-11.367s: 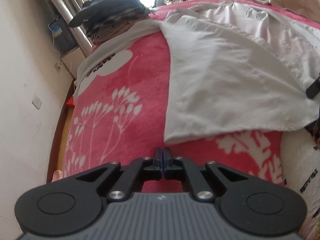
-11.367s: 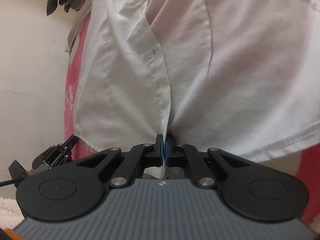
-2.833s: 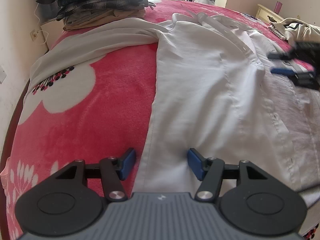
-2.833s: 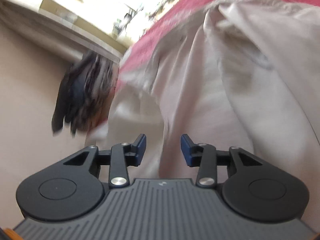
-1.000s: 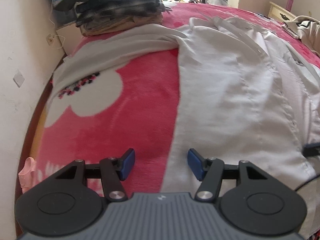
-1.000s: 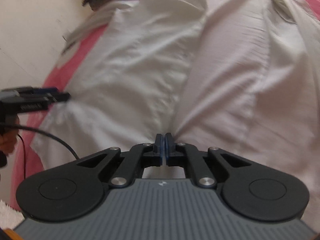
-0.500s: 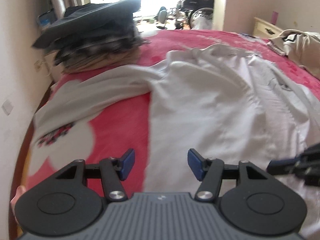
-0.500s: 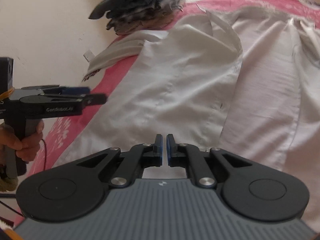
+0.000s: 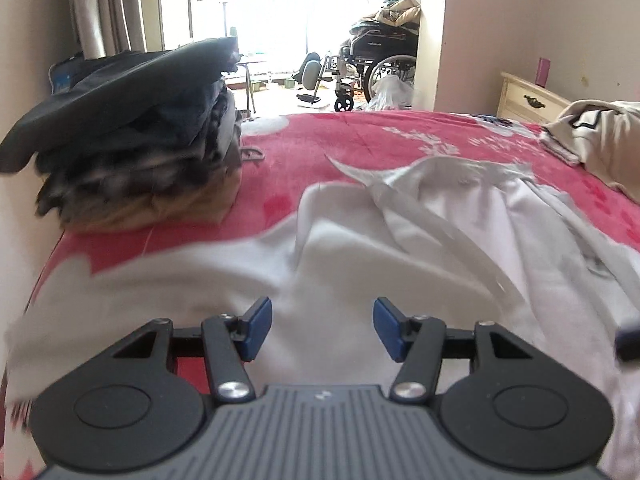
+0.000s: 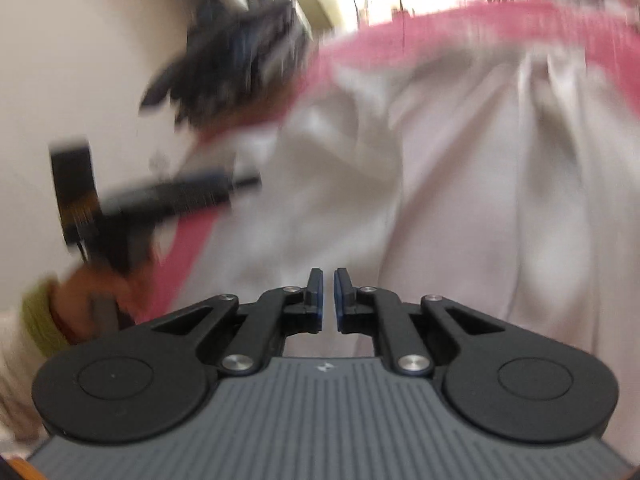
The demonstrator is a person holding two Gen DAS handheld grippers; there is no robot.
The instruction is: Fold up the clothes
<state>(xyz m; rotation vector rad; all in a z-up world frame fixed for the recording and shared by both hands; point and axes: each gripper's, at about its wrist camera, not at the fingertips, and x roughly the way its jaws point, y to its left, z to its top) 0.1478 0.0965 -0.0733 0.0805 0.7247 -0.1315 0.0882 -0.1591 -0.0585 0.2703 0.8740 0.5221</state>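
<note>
A white shirt (image 9: 404, 256) lies spread and creased on the red flowered blanket (image 9: 360, 136), its collar at the far end and one sleeve stretched out to the left. My left gripper (image 9: 322, 320) hovers open over the shirt near that sleeve, nothing between its blue pads. The right wrist view is blurred by motion. There my right gripper (image 10: 329, 292) stands over the shirt (image 10: 460, 184) with a narrow gap between its pads and no cloth in it. The left gripper (image 10: 180, 196) appears at the left of that view, held in a person's hand (image 10: 92, 296).
A tall stack of folded dark clothes (image 9: 132, 132) sits at the bed's far left corner, close to the wall. A beige garment (image 9: 600, 136) lies at the right edge. Behind the bed stand a nightstand (image 9: 524, 100) and a wheelchair (image 9: 380, 60).
My right gripper was shut on the shirt's edge a second ago; its pads have parted and the cloth is free. Both grippers have swung up the shirt toward the collar end.
</note>
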